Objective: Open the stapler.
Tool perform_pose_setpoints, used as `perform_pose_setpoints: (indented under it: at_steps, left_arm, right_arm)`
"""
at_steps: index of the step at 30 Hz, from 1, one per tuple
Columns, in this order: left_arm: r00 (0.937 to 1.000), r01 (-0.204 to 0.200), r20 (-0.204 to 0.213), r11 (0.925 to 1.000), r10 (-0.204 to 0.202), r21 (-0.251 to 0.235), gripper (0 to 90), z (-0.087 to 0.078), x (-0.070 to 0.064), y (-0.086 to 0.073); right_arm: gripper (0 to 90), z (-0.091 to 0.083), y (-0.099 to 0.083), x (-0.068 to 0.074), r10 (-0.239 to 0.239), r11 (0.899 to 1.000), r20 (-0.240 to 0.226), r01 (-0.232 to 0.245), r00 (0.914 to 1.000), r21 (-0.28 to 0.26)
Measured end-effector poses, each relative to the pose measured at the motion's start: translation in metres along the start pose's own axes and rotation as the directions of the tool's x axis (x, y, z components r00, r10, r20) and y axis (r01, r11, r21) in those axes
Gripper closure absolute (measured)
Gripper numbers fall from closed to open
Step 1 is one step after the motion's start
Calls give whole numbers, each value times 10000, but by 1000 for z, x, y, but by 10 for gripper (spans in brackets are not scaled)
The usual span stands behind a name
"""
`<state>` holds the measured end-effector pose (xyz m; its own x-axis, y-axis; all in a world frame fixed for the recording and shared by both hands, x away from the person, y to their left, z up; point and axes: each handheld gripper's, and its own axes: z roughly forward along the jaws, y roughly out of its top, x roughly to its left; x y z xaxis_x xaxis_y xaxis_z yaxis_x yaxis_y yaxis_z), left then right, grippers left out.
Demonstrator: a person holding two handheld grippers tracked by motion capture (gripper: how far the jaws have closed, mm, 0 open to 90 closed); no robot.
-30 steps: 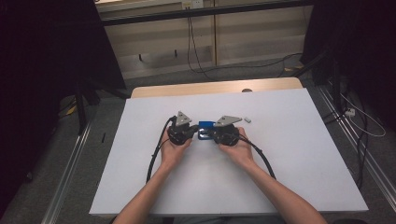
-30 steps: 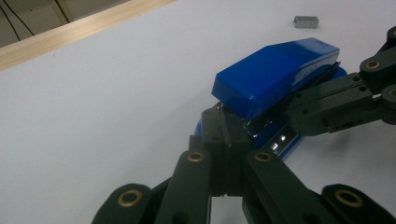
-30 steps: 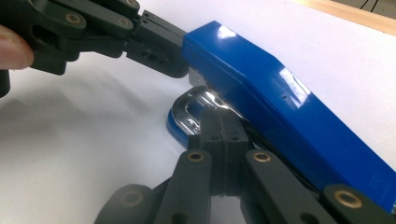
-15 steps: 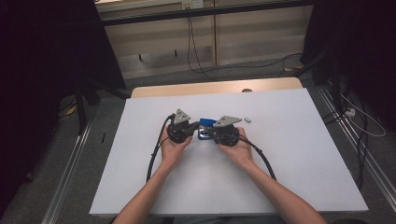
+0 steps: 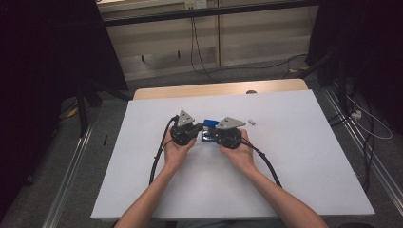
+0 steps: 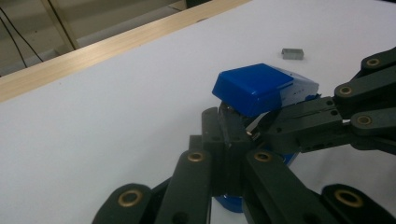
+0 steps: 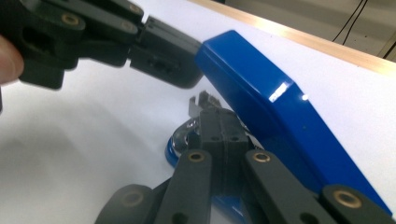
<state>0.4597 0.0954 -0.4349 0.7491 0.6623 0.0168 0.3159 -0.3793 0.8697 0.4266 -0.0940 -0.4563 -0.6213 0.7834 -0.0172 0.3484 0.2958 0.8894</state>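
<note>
Barely anything's moved since before; my left gripper and right gripper both stay pinched on the glossy blue plastic stapler between them, mid-desk.

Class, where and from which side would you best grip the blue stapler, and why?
Probably grip the blue stapler across the narrow sides of its raised top arm, coming from its open front end. The arm tilts up clear of the base, so its flat sides are free for the jaws.
</note>
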Motion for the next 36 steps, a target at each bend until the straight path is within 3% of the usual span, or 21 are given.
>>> perform_pose_setpoints:
  at_steps: [3,15,25,28,36]
  left_arm:
    - [10000,4,-8,10000,-4,-15,900,0,0,0]
    - [9998,212,-8,9998,-212,30,900,1,0,-1]
    - [9997,111,204,9996,-117,272,900,7,-1,-2]
    - [9998,-209,-60,9988,212,435,900,8,-4,0]
    - [9998,-219,37,9990,218,401,900,10,-4,-2]
  right_arm:
    - [900,2,0,2,-80,9999,-3,80,10000,142]
    - [900,4,1,5,-74,9997,459,84,9989,-223]
    - [900,2,2,1,-167,9997,574,177,9982,-171]
    - [900,0,3,0,-124,9996,605,138,9981,-238]
    - [900,2,3,0,-36,9995,623,55,9981,-299]
